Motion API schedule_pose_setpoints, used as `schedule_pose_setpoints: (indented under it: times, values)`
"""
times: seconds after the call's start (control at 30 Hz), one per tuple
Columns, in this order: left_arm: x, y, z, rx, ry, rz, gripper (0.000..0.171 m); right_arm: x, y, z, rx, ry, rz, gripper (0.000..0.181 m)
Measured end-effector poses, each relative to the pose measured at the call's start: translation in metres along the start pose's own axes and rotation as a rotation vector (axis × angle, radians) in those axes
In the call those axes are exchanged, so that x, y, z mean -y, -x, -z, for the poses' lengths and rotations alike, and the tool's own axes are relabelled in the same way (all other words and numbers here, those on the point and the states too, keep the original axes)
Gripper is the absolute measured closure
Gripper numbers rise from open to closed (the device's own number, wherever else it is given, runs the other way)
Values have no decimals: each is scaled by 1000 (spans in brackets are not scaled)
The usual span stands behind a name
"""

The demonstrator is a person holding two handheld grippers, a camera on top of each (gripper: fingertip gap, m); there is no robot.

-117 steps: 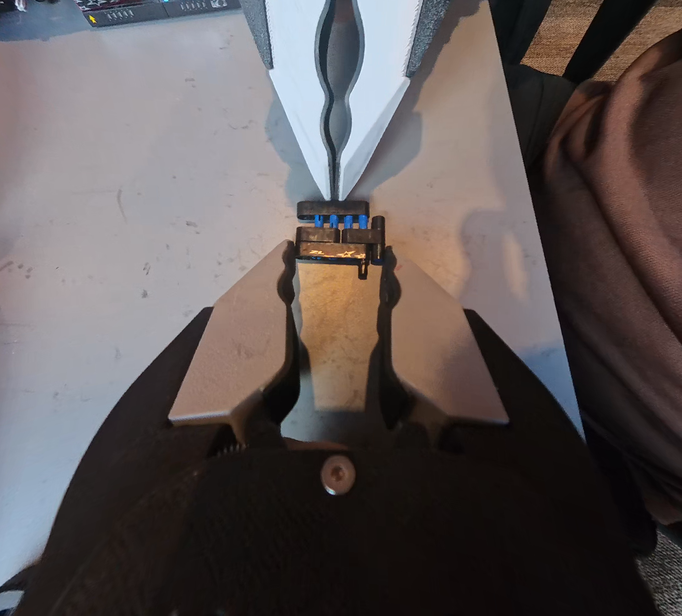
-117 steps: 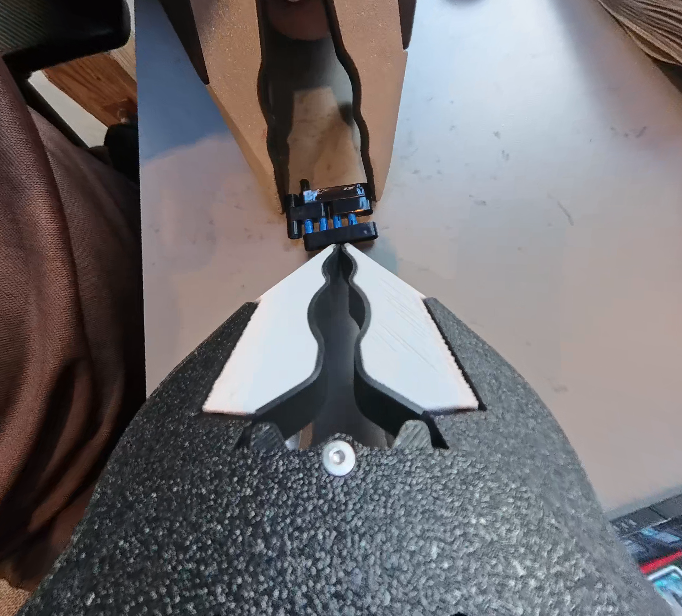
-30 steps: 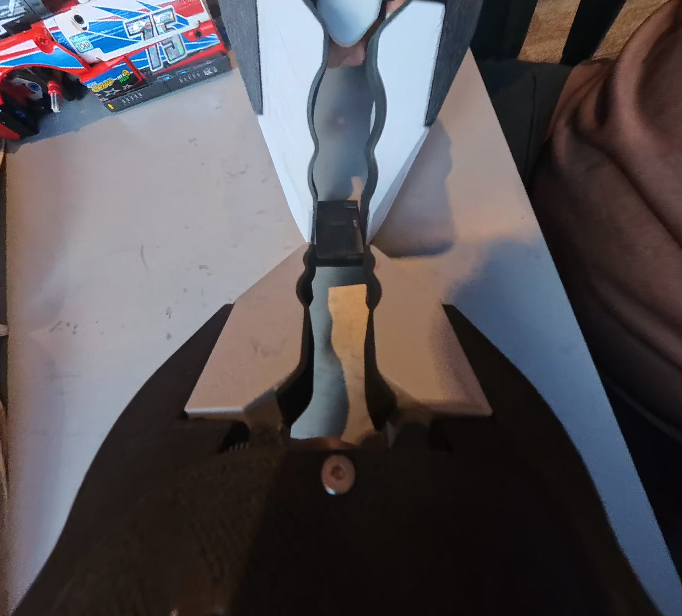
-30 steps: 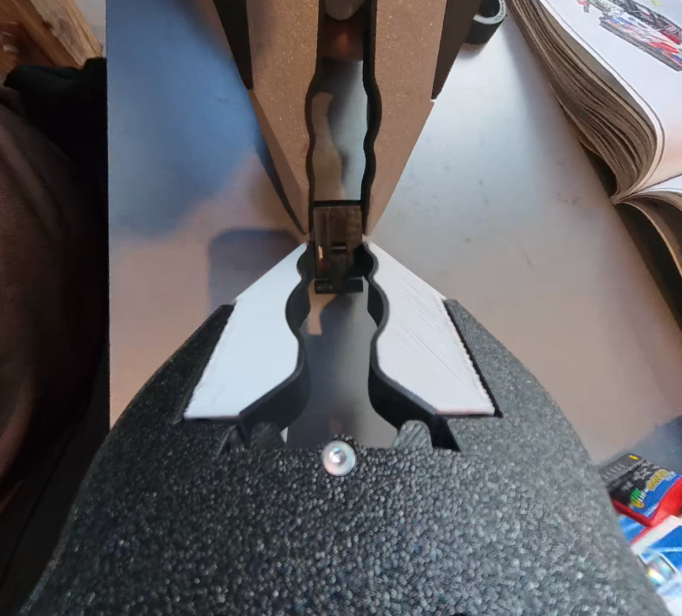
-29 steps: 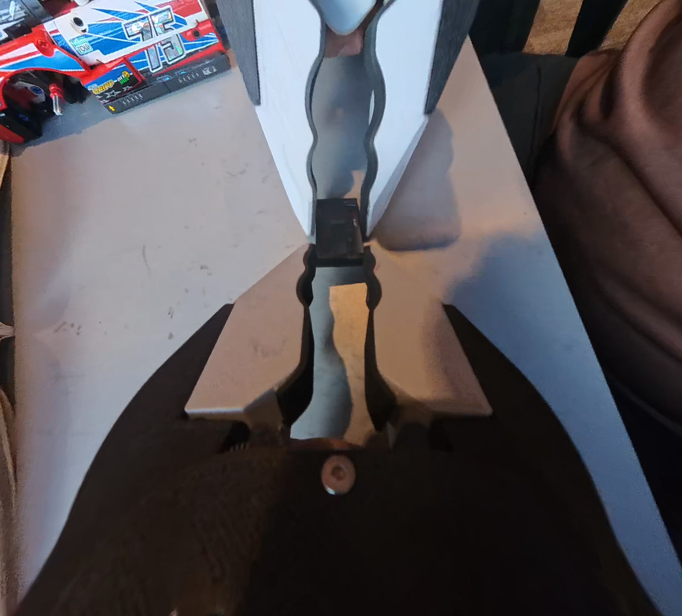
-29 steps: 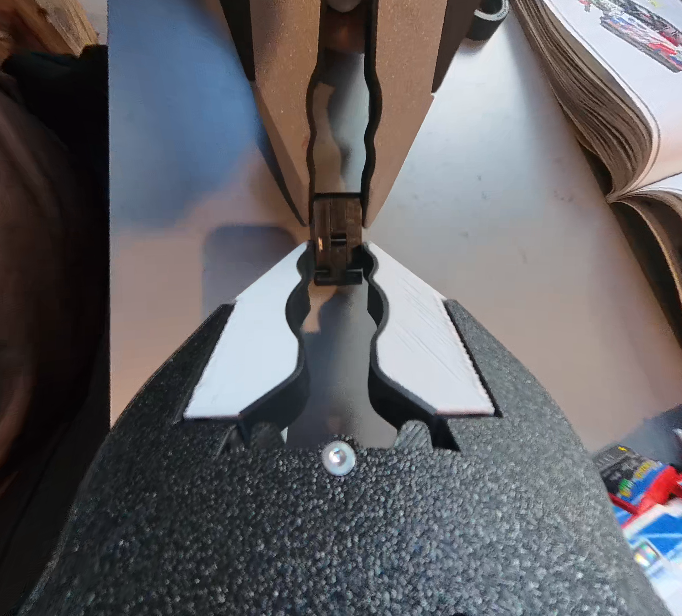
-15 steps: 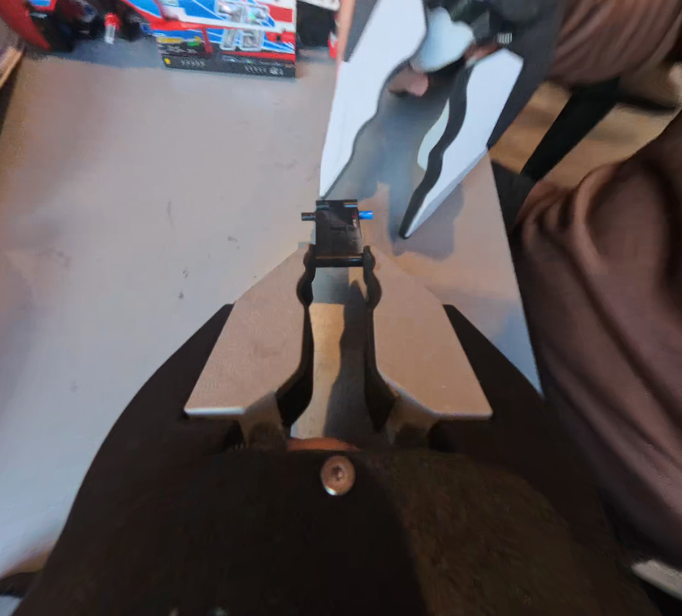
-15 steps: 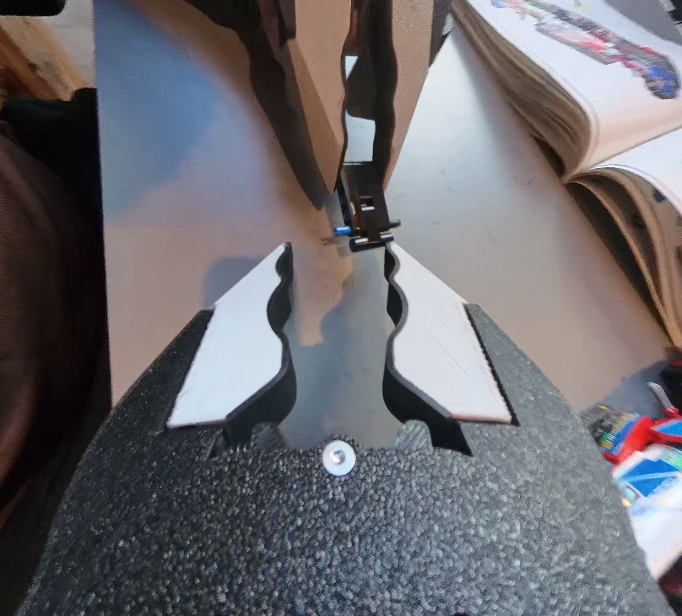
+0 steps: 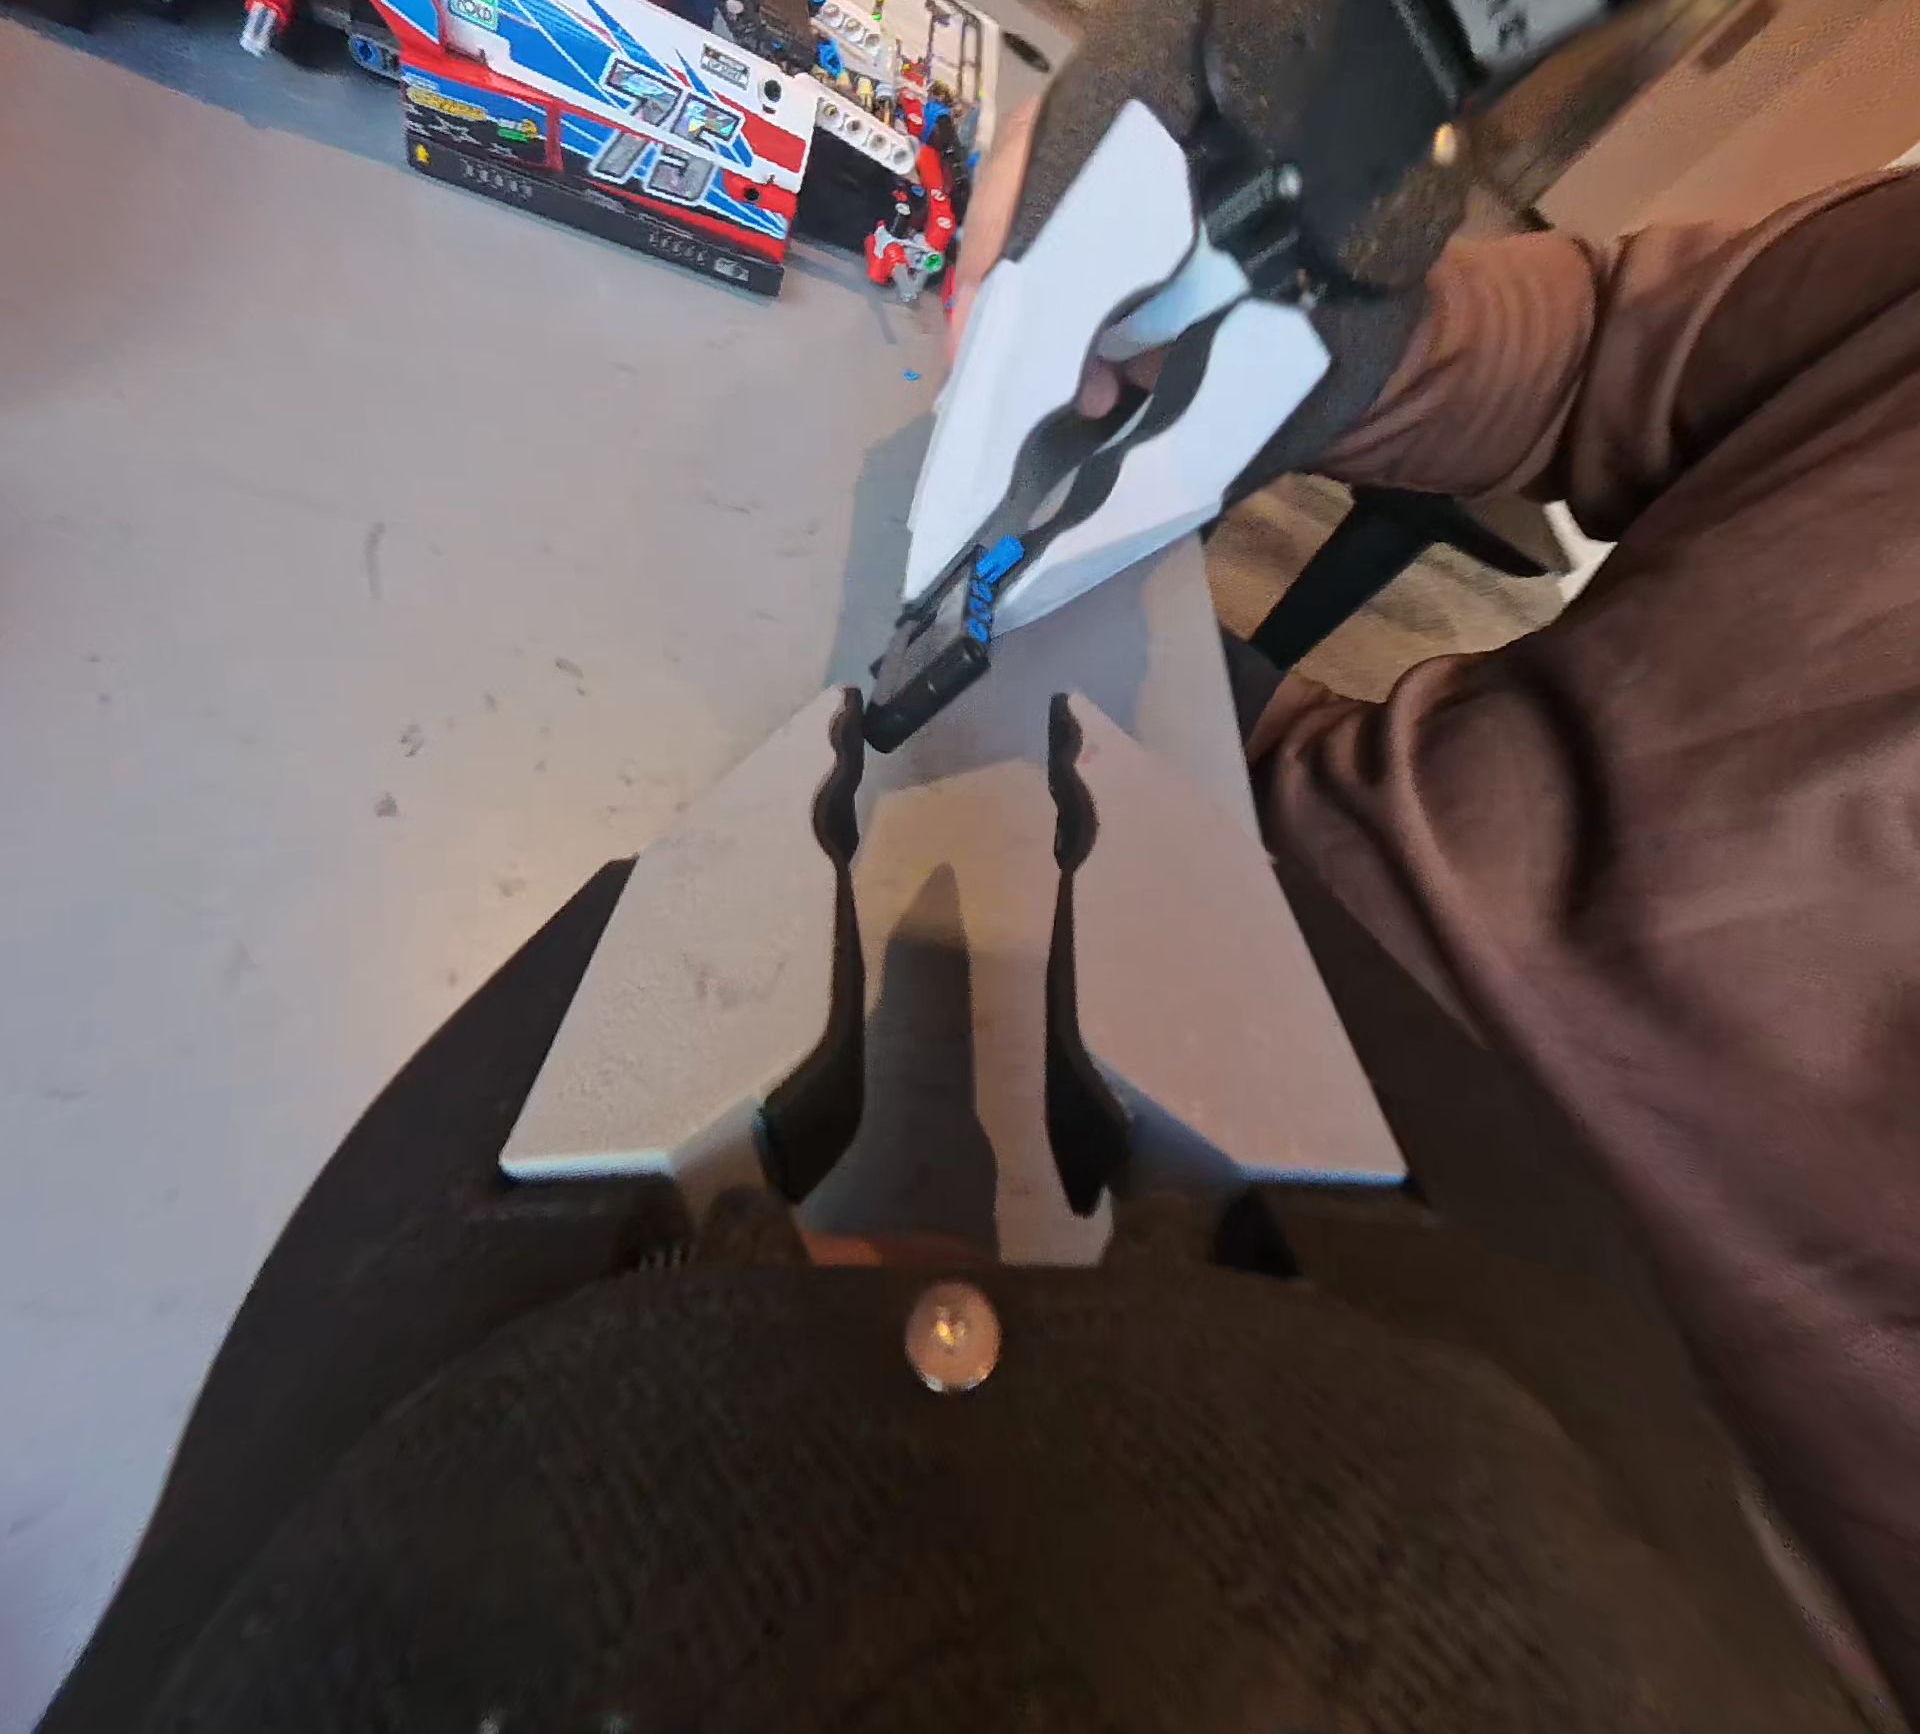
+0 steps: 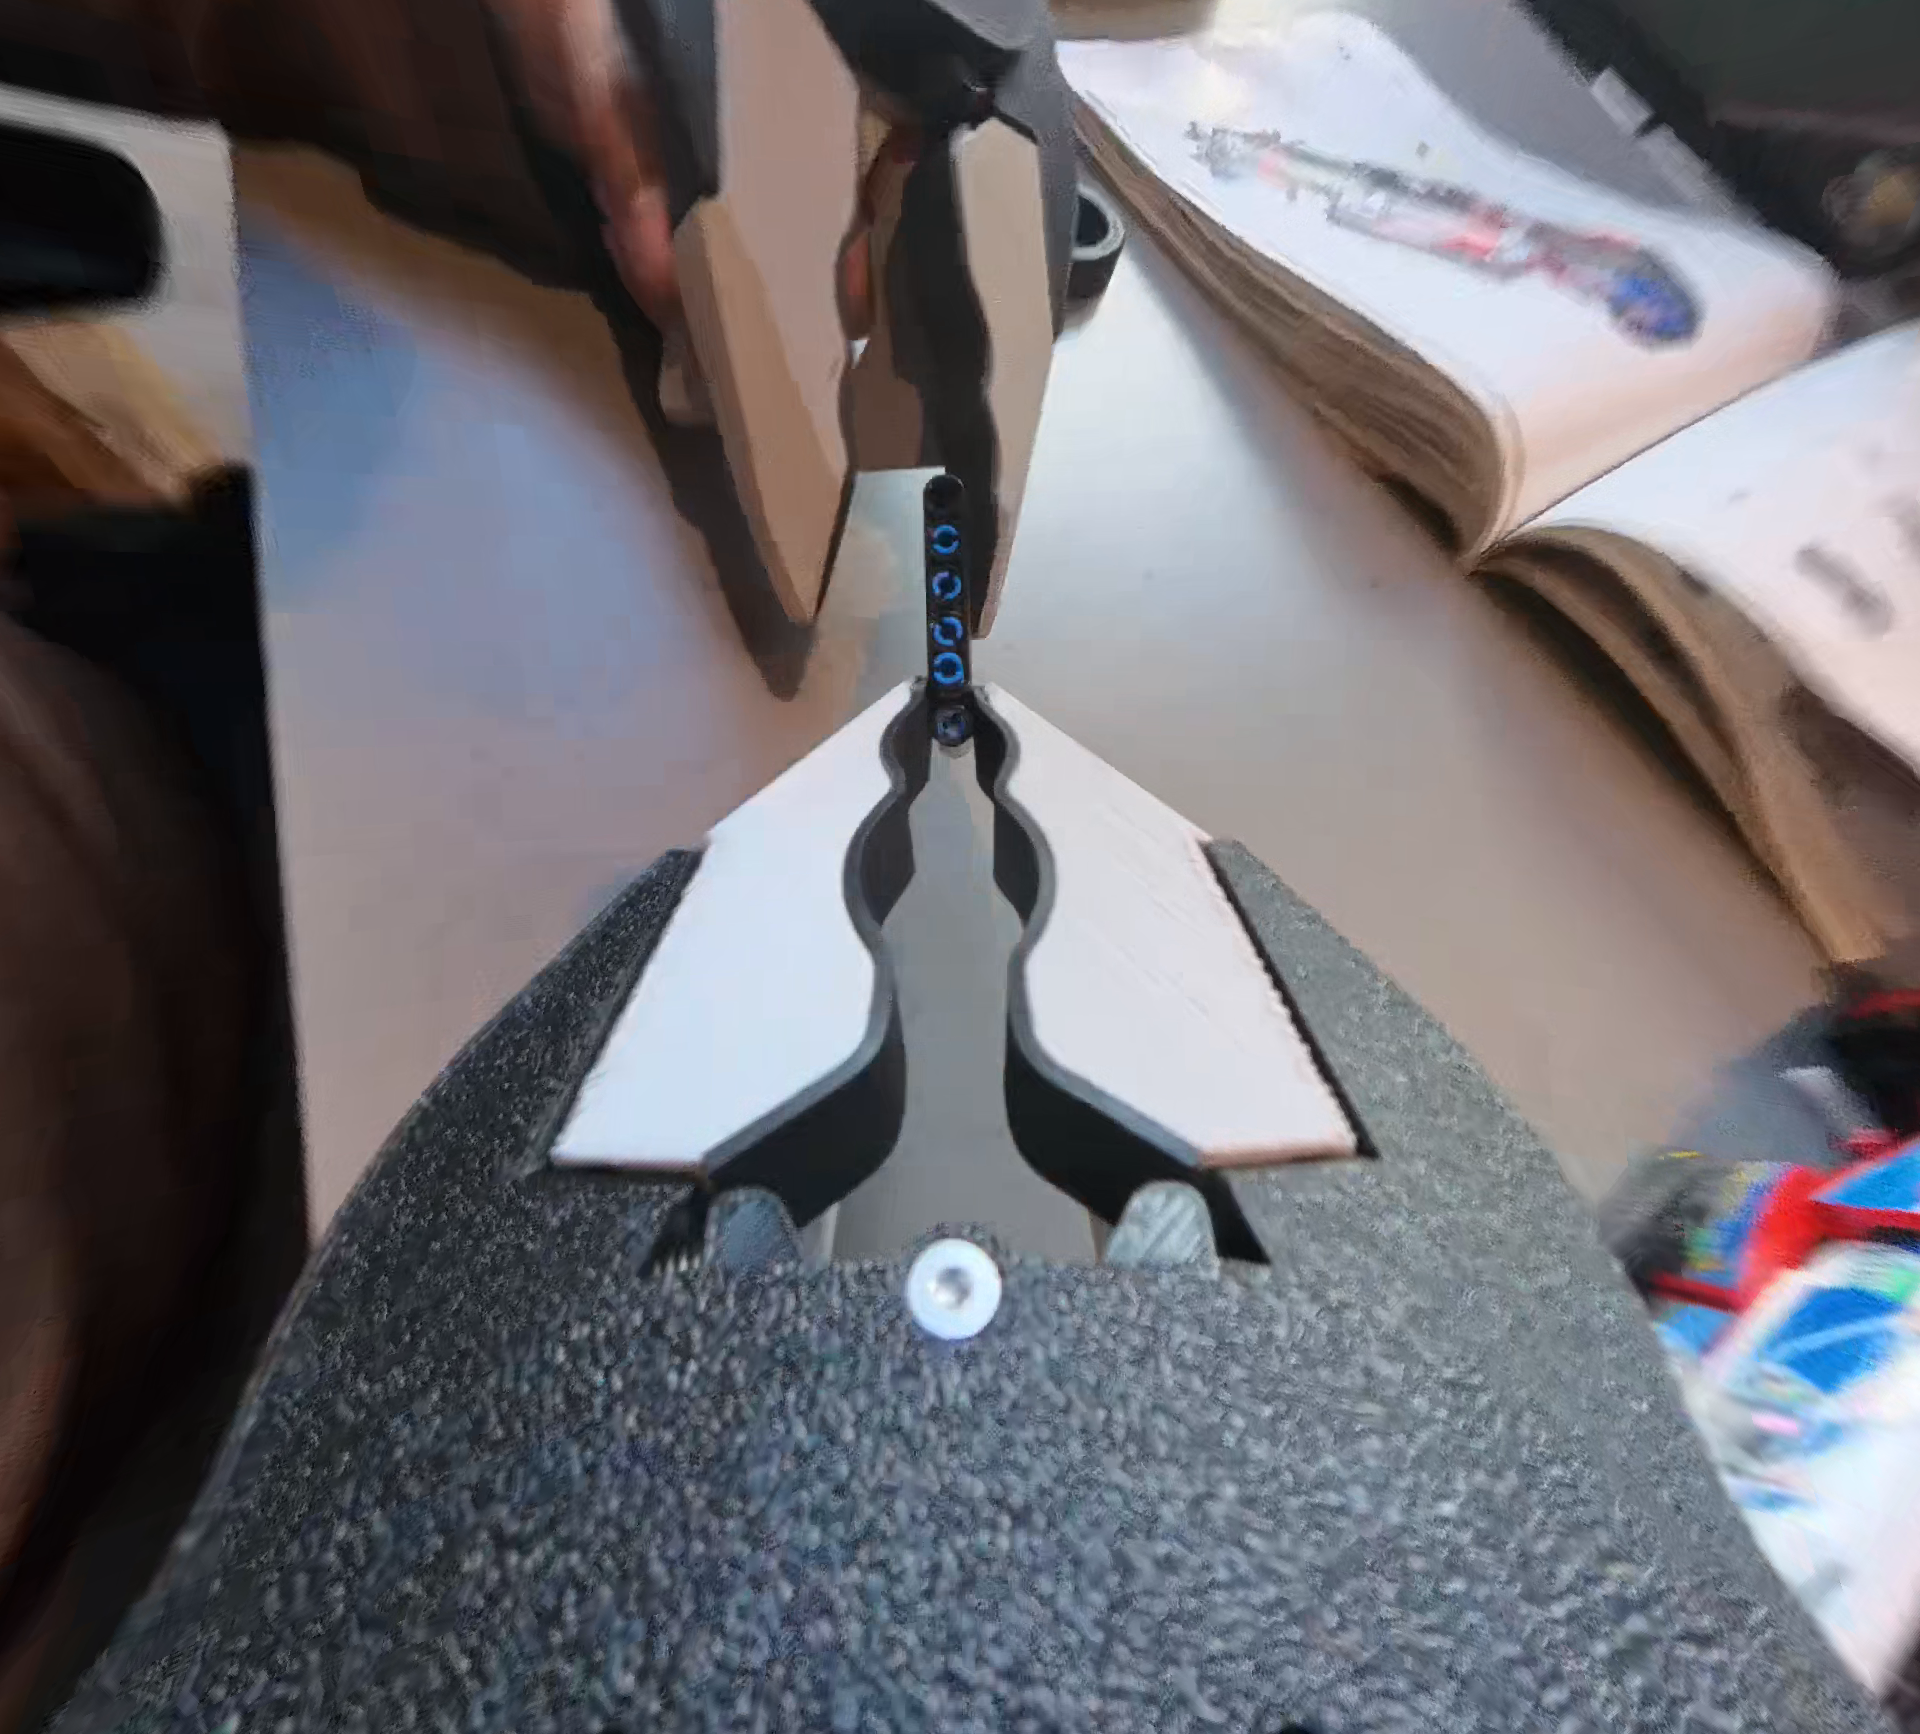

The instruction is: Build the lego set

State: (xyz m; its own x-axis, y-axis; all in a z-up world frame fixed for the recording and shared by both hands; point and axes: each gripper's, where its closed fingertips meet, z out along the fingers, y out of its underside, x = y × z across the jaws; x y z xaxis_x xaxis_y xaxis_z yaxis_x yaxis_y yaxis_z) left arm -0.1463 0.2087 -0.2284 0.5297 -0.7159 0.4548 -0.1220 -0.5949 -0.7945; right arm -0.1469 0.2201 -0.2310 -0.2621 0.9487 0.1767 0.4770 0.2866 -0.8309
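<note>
Right gripper (image 10: pixel 948 716) pinching the end of the black beam assembly (image 10: pixel 947 604) above the bench (image 9: pixel 312 541), left gripper (image 9: pixel 951 713) open and empty beside it: regrip squarely, don't twist those blue pins (image 9: pixel 985 588).

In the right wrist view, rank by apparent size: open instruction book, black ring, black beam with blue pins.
1. Open instruction book, by far.
2. Black beam with blue pins.
3. Black ring, partly hidden and farther off, so ranks two and three are unsure.
</note>
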Motion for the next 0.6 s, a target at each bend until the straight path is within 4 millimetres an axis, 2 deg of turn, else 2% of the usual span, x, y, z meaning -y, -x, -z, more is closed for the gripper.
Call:
schedule_pose_setpoints:
  times: [0.13,0.2,0.37,0.5,0.6]
  values:
    - [-3,13,-1,152,42,-145,133,-11,11,-2,255,38,-422,174]
    - [-4,17,0,195,61,-190,132,-16,8,-3,271,47,-539,174]
    - [-3,29,10,294,70,-262,126,-29,-4,3,120,152,-467,163]
    - [17,32,27,326,-30,-255,127,-37,-12,8,12,210,-380,163]
    - [39,35,51,392,-142,-298,127,-35,-9,14,2,222,-357,159]
